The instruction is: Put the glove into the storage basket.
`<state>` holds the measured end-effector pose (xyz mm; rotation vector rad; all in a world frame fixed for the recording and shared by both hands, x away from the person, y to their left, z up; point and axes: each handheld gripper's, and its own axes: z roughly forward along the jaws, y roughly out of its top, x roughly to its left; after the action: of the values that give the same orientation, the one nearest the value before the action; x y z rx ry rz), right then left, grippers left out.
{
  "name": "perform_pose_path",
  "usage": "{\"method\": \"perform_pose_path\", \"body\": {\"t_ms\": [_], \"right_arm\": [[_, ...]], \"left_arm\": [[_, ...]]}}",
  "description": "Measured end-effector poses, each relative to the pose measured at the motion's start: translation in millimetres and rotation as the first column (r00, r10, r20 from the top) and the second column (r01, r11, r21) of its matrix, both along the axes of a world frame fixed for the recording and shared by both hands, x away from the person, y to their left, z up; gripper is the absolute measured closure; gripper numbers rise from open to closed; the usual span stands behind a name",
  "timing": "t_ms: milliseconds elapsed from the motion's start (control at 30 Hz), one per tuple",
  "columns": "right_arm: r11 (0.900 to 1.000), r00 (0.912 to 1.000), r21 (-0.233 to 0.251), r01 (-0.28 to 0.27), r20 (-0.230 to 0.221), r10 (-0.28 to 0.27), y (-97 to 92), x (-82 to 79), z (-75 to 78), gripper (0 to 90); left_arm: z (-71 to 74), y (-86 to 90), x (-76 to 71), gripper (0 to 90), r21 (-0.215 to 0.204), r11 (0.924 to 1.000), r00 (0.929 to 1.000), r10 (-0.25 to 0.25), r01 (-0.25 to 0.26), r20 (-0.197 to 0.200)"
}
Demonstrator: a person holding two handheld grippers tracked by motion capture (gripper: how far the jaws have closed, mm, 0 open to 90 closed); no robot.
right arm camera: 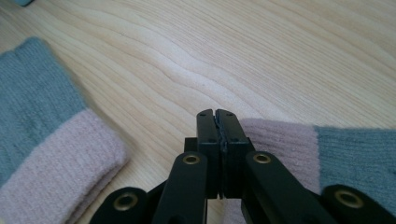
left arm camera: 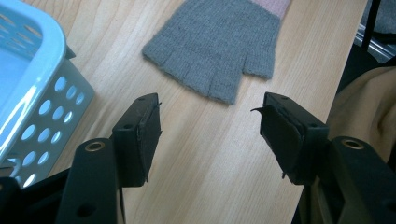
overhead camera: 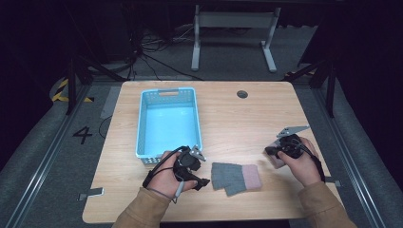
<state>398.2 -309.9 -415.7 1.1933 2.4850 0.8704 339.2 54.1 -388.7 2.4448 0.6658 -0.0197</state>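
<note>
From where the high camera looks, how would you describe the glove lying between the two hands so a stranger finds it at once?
Start at the light blue basket on the wooden table. Just off its near right corner lies the glove, flat between the grippers. It is grey, fingerless, with a pink cuff pointing right; a second glove lies under the right hand.

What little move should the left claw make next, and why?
Probably ease the left claw forward and down onto the near glove, then close. Its jaws stand wide open and point straight at the glove's finger ends, which lie flat on the table just ahead, untouched. The basket sits close by, a likely place for it.
</note>
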Motion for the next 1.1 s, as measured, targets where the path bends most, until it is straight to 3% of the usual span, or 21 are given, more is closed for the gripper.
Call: {"method": "perform_pose_path", "body": {"t_ms": [167,367,633,867,1100], "right_arm": [[0.9996,0.9996,-0.001,0.027,0.008,-0.027,-3.0,7.9,-2.1,90.0],[0.9998,0.9997,-0.016,0.012,0.023,-0.012,7.8,21.4,-0.7,90.0],[0.9985,0.9999,-0.053,0.015,-0.002,-0.015,14.2,35.9,-10.5,90.0],[0.9967,0.9987,-0.075,0.032,-0.038,-0.035,14.6,36.7,-15.0,90.0],[0.9949,0.9962,-0.094,0.038,-0.074,-0.045,6.9,25.8,-14.6,90.0]], "left_arm": [[-1.2,1.2,-1.1,39.1,0.000,1.0000,0.9999,0.009,-0.009,-0.006],[-4.4,7.7,-5.1,39.1,0.010,0.9993,0.9993,0.035,-0.035,-0.013],[-6.0,17.5,-9.5,38.9,0.010,0.9978,0.9978,0.065,-0.065,-0.014],[-6.0,15.2,-10.4,38.9,0.012,0.9983,0.9983,0.057,-0.056,-0.011],[-6.6,4.4,-6.9,38.7,0.015,0.9996,0.9997,0.023,-0.023,-0.012]]}}
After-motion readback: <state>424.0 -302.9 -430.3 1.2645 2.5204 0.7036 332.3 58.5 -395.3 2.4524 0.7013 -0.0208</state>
